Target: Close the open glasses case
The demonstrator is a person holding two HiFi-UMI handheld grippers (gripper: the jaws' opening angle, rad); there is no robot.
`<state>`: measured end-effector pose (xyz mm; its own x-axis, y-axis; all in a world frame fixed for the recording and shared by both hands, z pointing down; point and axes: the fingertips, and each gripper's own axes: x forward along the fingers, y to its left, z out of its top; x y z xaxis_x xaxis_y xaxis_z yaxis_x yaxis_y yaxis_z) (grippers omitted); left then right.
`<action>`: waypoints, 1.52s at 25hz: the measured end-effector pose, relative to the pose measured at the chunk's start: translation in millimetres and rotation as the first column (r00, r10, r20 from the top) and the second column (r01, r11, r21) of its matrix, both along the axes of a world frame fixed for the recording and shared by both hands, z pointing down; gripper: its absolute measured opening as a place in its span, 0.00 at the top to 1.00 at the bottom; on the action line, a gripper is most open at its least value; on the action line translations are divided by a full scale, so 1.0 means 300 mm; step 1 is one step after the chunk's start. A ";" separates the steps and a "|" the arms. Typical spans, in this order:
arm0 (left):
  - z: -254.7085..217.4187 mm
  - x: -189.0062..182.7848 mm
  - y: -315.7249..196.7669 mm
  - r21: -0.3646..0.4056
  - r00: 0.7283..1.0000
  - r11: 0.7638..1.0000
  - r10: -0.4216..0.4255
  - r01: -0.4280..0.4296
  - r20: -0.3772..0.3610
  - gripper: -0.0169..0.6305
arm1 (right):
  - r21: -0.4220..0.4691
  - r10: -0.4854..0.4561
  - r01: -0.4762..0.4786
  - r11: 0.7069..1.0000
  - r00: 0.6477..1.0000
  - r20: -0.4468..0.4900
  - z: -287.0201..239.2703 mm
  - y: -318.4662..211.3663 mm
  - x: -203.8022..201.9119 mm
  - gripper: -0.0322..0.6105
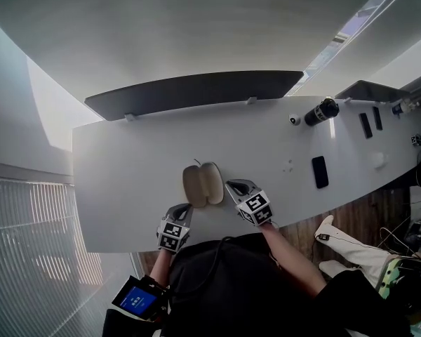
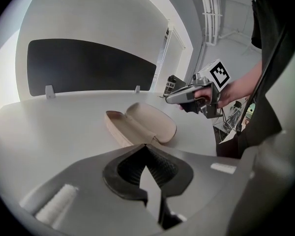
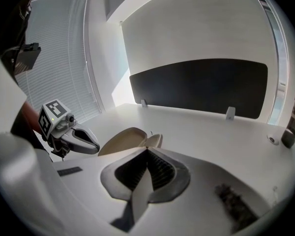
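A beige glasses case [image 1: 202, 184] lies open on the white table [image 1: 126, 167], its two halves spread side by side near the front edge. My left gripper [image 1: 184, 208] sits just below the case's left half, its jaws closed tip to tip with nothing between them. My right gripper [image 1: 233, 185] is close beside the case's right half, also shut and empty. In the left gripper view the case [image 2: 140, 127] lies just past the jaw tips, and the right gripper [image 2: 187, 93] hovers beyond it. In the right gripper view the case [image 3: 125, 139] and the left gripper [image 3: 83, 141] both show.
A dark partition panel [image 1: 196, 93] runs along the table's far edge. To the right lie a black phone [image 1: 320, 171], a black cylinder [image 1: 321, 111], a small white round object [image 1: 295, 119] and two dark flat items [image 1: 365, 125]. Window blinds [image 3: 54, 58] hang at the left.
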<state>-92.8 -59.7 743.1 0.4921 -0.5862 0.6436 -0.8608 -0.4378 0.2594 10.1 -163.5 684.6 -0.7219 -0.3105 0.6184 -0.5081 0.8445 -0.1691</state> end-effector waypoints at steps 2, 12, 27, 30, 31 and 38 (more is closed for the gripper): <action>0.011 -0.001 -0.002 -0.005 1.000 1.000 -0.003 0.003 -0.007 0.96 | -0.005 0.010 -0.010 1.000 1.000 -0.003 0.009 -0.011 0.003 0.94; 0.046 -0.021 0.002 -0.035 1.000 0.999 -0.016 0.015 -0.016 0.96 | -0.025 0.026 -0.026 0.999 0.999 -0.021 0.049 -0.035 0.007 0.94; 0.070 -0.030 0.004 -0.053 0.998 0.998 -0.024 0.021 -0.057 0.96 | -0.097 0.007 -0.013 0.995 0.998 -0.066 0.155 -0.011 -0.014 0.94; 0.070 -0.031 0.004 -0.055 0.998 0.998 -0.020 0.017 -0.061 0.96 | -0.111 0.005 -0.013 0.994 0.997 -0.075 0.177 -0.009 -0.018 0.94; 0.070 -0.031 0.004 -0.055 0.998 0.998 -0.020 0.017 -0.062 0.96 | -0.117 0.005 -0.013 0.993 0.997 -0.075 0.184 -0.008 -0.019 0.94; 0.070 -0.029 -0.001 -0.056 0.997 0.998 -0.021 0.017 -0.068 0.96 | -0.135 0.000 -0.008 0.991 0.998 -0.055 0.183 -0.002 -0.045 0.94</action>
<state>-101.5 -60.0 764.0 0.5251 -0.5605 0.6405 -0.8483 -0.4049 0.3412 -3.3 -164.2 739.7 -0.6845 -0.2241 0.6937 -0.5232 0.8137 -0.2534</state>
